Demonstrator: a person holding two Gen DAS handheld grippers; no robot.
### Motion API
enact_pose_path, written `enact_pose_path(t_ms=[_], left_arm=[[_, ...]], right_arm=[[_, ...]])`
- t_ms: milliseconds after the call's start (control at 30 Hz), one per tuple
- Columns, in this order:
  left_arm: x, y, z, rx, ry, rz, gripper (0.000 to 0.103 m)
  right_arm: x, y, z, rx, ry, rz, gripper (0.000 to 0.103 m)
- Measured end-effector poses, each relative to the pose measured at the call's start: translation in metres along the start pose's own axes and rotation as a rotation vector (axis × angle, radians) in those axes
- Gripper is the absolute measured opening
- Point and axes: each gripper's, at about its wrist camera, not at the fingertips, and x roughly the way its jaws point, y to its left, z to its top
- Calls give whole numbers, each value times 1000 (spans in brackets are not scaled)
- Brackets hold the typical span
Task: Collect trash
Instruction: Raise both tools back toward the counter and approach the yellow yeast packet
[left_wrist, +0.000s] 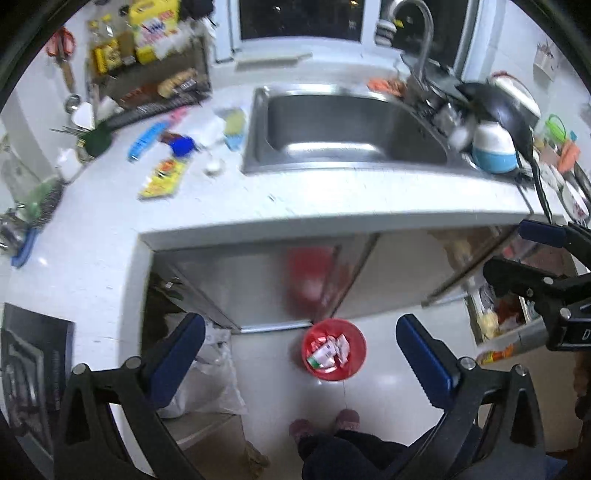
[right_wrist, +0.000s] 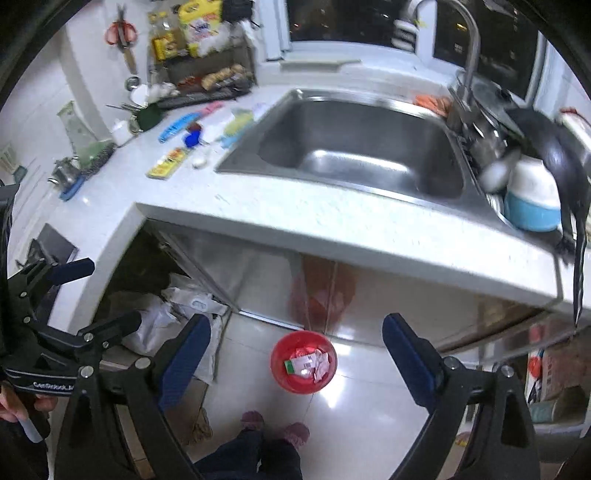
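A red trash bin (left_wrist: 334, 349) stands on the white floor below the counter, with crumpled wrappers and a small carton inside; it also shows in the right wrist view (right_wrist: 303, 361). My left gripper (left_wrist: 299, 354) is open and empty, held high over the floor with the bin between its fingers. My right gripper (right_wrist: 295, 354) is open and empty, also above the bin. On the counter lie a yellow wrapper (left_wrist: 162, 179), a blue wrapper (left_wrist: 146, 141) and a blue cap (left_wrist: 181, 145), left of the sink. The right gripper shows at the right edge of the left wrist view (left_wrist: 517, 251).
A steel sink (left_wrist: 347, 129) with a tap sits in the white counter (left_wrist: 332, 199). A blue and white pot (left_wrist: 493, 147) and a black pan (left_wrist: 502, 110) stand right of it. A rack of food packets (left_wrist: 147, 55) is at the back left. A plastic bag (left_wrist: 207, 384) lies under the counter.
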Motion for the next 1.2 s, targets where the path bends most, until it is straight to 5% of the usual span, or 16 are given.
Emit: enact_pose_path(t_ms=[33, 300, 567, 833, 1200], left_arm=[[-9, 2, 3, -3, -14, 5, 103], [-53, 25, 29, -34, -94, 72, 103], [-47, 66, 70, -24, -119, 125, 103], [8, 127, 132, 7, -56, 149, 103], [106, 201, 188, 10, 95, 58, 103]], right_arm=[[-3, 5, 3, -12, -10, -4, 96], [-16, 31, 30, -92, -91, 51, 103], [-13, 47, 79, -134, -129, 90, 103], [31, 56, 150, -125, -125, 91, 103], [125, 81, 216, -80, 20, 66, 103]])
